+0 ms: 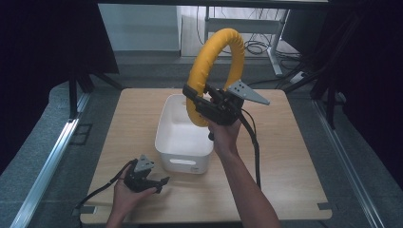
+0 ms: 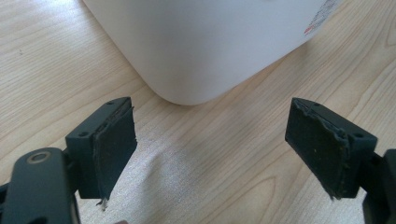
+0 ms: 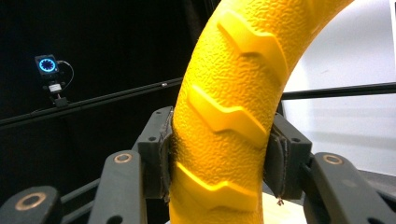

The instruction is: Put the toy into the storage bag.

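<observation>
A big yellow ring [image 1: 216, 57] with a ribbed, pebbled surface stands upright in the air over the white bin [image 1: 167, 142]. My right gripper [image 1: 202, 105] is shut on its lower part, above the bin's right side. In the right gripper view both pads press the yellow ring [image 3: 224, 116] from either side, right gripper [image 3: 218, 154]. My left gripper [image 1: 160, 184] rests low on the table near the bin's front left corner, jaws wide apart. In the left gripper view the left gripper [image 2: 212, 154] holds nothing, and the white bin [image 2: 205, 42] rises just beyond the jaws.
The wooden table [image 1: 294, 156] has free surface to the right of the bin and along the front edge. Black cables trail from both grippers. Dark curtains, metal rails and a desk frame with cords surround the table.
</observation>
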Tool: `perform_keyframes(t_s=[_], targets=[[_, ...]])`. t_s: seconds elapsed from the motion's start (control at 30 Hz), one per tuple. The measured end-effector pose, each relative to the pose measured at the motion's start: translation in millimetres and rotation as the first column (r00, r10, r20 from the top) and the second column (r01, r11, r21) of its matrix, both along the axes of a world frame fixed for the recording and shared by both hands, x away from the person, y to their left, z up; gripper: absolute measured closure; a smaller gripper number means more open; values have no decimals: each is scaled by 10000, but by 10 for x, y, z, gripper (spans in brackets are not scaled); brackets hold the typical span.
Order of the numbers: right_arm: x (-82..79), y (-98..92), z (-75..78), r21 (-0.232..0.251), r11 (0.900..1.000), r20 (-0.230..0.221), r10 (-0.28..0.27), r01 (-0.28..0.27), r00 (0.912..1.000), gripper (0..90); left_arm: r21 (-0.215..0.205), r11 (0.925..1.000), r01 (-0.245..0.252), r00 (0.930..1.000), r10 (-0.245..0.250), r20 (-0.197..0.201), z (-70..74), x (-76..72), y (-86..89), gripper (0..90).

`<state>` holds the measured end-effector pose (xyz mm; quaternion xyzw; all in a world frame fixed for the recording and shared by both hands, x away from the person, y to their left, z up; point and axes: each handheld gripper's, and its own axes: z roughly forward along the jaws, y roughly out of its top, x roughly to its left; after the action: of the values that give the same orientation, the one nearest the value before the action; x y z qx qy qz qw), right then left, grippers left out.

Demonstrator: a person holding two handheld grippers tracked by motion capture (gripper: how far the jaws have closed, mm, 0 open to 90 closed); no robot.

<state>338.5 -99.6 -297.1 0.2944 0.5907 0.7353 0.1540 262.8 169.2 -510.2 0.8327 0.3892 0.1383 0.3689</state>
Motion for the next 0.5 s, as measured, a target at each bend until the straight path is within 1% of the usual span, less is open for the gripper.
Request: perform_keyframes(t_s=[0.17,0.27,0.33,0.5], targets=[[4,54,-4,-4,10000,30,9,-9,10000,503,13,10000,9,10000,-9,-2,-2,2,0,165],[6,99,-7,-135,9999,15,-3,4,10000,503,10,10000,23,10000,-23,-4,-4,2,-2,165],[15,149,-20,-193,9998,-47,41,-42,10000,502,5,10000,25,10000,-25,-7,-2,0,-2,165],[32,210,-64,-161,9998,-137,68,-70,9999,502,-20,10000,7,10000,-7,-8,0,-3,-1,165]])
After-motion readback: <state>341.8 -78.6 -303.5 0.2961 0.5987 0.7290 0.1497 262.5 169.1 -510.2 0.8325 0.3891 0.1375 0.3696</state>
